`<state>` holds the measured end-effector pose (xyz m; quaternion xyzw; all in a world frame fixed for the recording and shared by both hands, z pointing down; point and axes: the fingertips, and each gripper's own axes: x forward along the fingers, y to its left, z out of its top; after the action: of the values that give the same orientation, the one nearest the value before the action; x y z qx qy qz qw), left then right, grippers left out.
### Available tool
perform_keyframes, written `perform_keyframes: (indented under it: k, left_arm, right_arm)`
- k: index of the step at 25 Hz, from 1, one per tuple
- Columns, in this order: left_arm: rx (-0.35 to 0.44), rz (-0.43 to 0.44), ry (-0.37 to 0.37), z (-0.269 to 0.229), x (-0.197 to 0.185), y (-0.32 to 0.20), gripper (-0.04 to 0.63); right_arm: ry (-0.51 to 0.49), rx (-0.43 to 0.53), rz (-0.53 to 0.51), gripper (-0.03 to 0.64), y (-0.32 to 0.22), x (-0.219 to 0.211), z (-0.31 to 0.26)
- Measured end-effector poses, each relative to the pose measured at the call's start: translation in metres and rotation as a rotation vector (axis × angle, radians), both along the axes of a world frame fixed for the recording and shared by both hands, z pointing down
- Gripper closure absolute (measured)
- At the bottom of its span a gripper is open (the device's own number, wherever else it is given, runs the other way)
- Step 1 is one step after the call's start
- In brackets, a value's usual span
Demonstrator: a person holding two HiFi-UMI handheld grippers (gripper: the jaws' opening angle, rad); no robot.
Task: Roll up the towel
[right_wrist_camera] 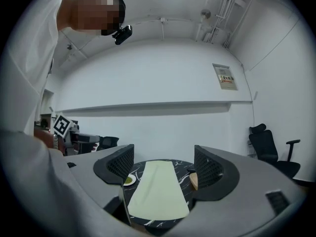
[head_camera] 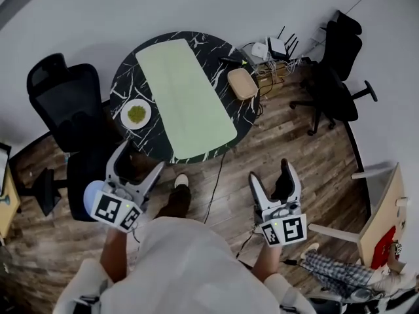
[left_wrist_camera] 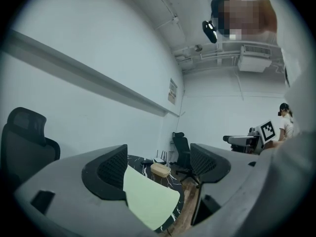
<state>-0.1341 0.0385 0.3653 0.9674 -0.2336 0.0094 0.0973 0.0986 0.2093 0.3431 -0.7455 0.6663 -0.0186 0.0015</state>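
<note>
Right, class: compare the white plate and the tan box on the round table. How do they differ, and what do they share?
Shape: the white plate is round; the tan box is a rounded rectangle. Look: the plate holds something green; the box looks plain tan. Place: in the head view the plate lies left of the towel, the box right. Both rest on the black table.

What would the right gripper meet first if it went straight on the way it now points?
Probably the towel, its near end on the round table. The right gripper has open fingers with nothing nearer, though depth is unclear.
</note>
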Motion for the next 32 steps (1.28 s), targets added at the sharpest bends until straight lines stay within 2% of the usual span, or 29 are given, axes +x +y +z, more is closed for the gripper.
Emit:
perform_keyframes:
  k: [6, 13, 19, 24, 26, 27, 29, 31, 32]
  left_arm:
    - [-0.017, 0.001, -0.019, 0.01, 0.028, -0.075, 0.227]
    - [-0.034, -0.039, -0.039, 0.012, 0.054, -0.113, 0.227]
    - [-0.047, -0.146, -0.06, 0.022, 0.07, -0.122, 0.227]
    - [-0.068, -0.243, -0.091, 0.033, 0.083, -0.118, 0.227]
    - [-0.059, -0.238, -0.159, 0.047, 0.089, -0.117, 0.227]
    - [-0.056, -0.214, -0.224, 0.06, 0.092, -0.115, 0.227]
    - [-0.039, -0.105, -0.41, 0.098, 0.101, -0.102, 0.227]
    - [0.007, 0.064, -0.644, 0.152, 0.11, -0.078, 0.229]
    - [0.027, 0.155, -0.763, 0.183, 0.112, -0.065, 0.229]
  right_arm:
    - [0.005, -0.012, -0.048, 0.278, -0.098, 0.025, -0.002]
    - [0.01, -0.034, -0.119, 0.278, -0.162, 0.054, 0.001]
    - [0.017, -0.066, -0.255, 0.278, -0.197, 0.077, 0.015]
    - [0.101, -0.14, -0.432, 0.278, -0.215, 0.087, 0.031]
    - [0.175, -0.236, -0.533, 0.278, -0.22, 0.085, 0.055]
    - [0.24, -0.309, -0.591, 0.279, -0.22, 0.081, 0.074]
    - [0.409, -0.477, -0.721, 0.279, -0.215, 0.069, 0.126]
    - [0.56, -0.651, -0.874, 0.279, -0.198, 0.056, 0.191]
    - [0.605, -0.732, -0.949, 0.279, -0.188, 0.051, 0.223]
